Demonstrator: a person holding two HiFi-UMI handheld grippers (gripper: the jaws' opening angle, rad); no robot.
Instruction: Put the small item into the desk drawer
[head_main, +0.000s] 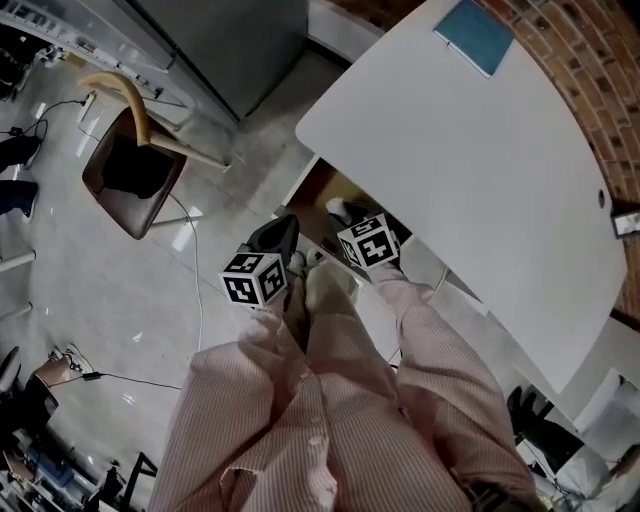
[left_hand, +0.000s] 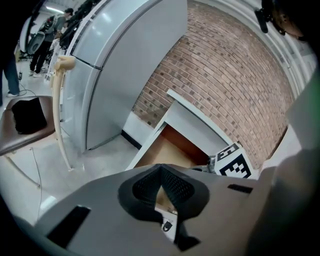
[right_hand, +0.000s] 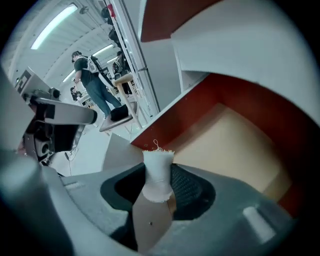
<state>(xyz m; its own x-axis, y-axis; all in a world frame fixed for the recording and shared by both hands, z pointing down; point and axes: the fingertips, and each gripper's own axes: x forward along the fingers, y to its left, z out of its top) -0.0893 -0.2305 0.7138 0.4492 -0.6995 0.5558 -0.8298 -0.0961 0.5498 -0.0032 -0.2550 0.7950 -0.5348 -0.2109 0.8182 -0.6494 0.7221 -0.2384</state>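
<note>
The small item (right_hand: 158, 159) is a little white piece of cloth with a frayed top, and my right gripper (right_hand: 159, 176) is shut on it. It hangs above the open desk drawer (right_hand: 235, 150), which has a tan bottom and red-brown walls. In the head view the drawer (head_main: 315, 190) stands open under the white desk (head_main: 480, 170), with the right gripper (head_main: 345, 215) at its mouth. My left gripper (head_main: 283, 232) is just to the left, over the floor. In its own view the left gripper (left_hand: 161, 169) has its pads touching at the tips and holds nothing; the drawer (left_hand: 165, 150) lies ahead.
A brown chair (head_main: 130, 160) stands on the floor at the left, by a grey cabinet (head_main: 230, 40). A teal notebook (head_main: 475, 35) lies on the desk's far end. A brick wall (left_hand: 225, 90) is behind the desk. People stand far off (right_hand: 92, 80).
</note>
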